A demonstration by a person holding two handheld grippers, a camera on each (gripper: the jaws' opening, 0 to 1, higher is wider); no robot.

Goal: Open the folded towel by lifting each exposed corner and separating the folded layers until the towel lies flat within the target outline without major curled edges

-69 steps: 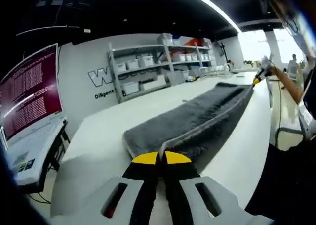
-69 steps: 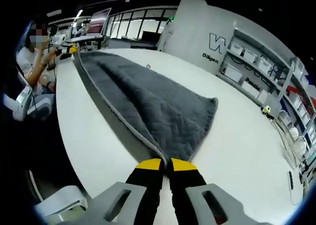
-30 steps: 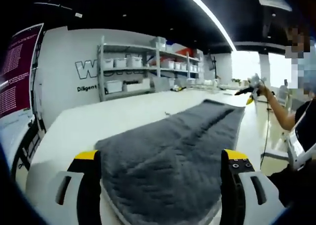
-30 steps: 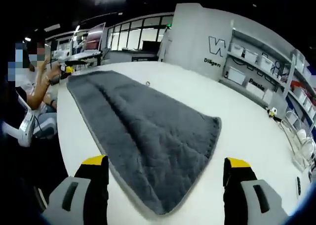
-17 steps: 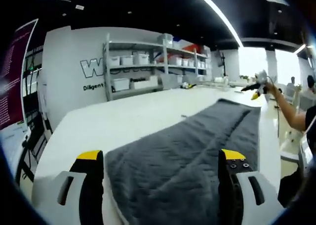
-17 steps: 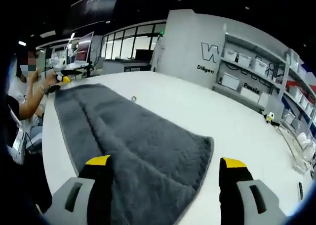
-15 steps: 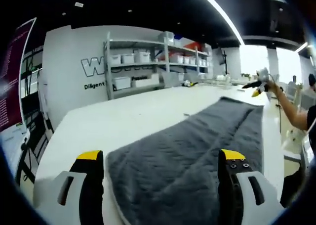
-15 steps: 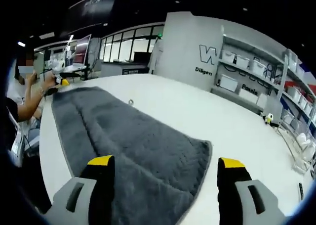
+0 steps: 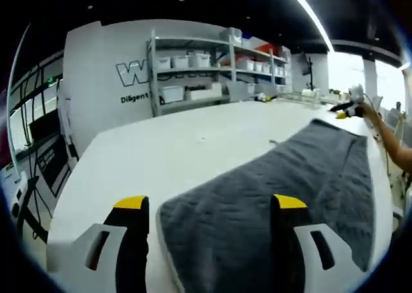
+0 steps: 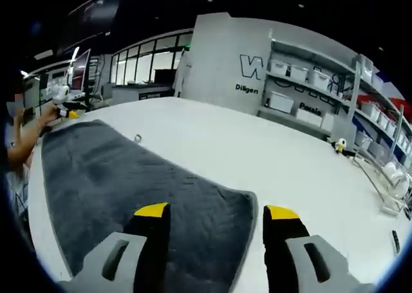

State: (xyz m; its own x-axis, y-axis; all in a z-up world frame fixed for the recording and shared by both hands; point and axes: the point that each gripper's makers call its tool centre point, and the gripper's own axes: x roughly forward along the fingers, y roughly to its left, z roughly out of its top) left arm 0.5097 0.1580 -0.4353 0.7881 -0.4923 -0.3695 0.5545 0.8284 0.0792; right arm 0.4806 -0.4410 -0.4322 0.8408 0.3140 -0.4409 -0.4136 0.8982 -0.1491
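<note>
Grey towel (image 9: pixel 283 196) lies spread along the white table (image 9: pixel 180 145), one short end just under each gripper. Left gripper (image 9: pixel 211 206): jaws wide apart, holding nothing, poised over the towel's near end. Right gripper (image 10: pixel 210 214): jaws likewise spread and empty (towel corner (image 10: pixel 248 196) lies between them). Storage shelves (image 10: pixel 315 93) stand against the far wall.

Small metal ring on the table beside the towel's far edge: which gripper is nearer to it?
Left. The ring lies close to the left gripper at that end; the right gripper hangs open over the towel's opposite end.
</note>
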